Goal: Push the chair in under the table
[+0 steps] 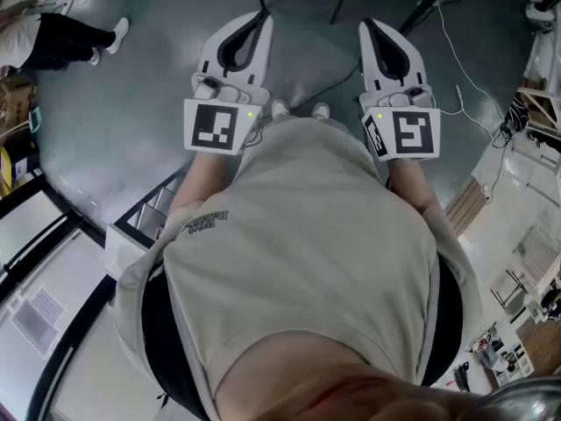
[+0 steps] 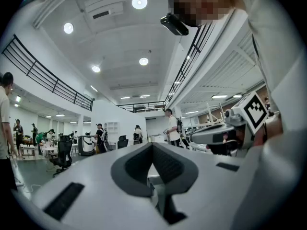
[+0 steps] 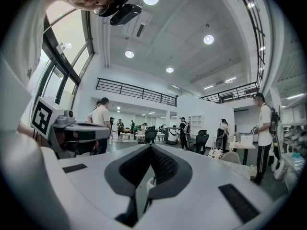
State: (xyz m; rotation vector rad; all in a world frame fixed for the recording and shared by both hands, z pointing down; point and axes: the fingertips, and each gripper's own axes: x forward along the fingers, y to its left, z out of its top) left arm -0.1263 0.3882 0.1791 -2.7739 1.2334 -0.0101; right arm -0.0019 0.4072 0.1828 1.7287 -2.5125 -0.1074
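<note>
White moulded plastic forms the shell of my left gripper (image 1: 259, 20) and my right gripper (image 1: 369, 26). Each tapers to a blunt point, and a dark ribbed lining frames a teardrop-shaped hollow behind the tips. Both pairs of jaws are pressed together along their length with nothing between them, and both point level, side by side but apart. At the back of each sits a marker cube (image 1: 215, 127), flat-faced, with bold black squares on white.

Behind the cubes my forearms run into a loose beige shirt (image 1: 307, 235) of soft matte cloth that fills the near half of the head view. Just past its hem are the pale toes of my shoes (image 1: 280, 110), on a smooth grey floor (image 1: 131, 103) with a dull sheen. A thin white cable (image 1: 473, 95) snakes over the floor towards its right edge.

In the right gripper view a pale chair (image 3: 233, 157) with a rounded back stands off to the right on the floor. It is well apart from my jaws and just beside a white table (image 3: 247, 146).
</note>
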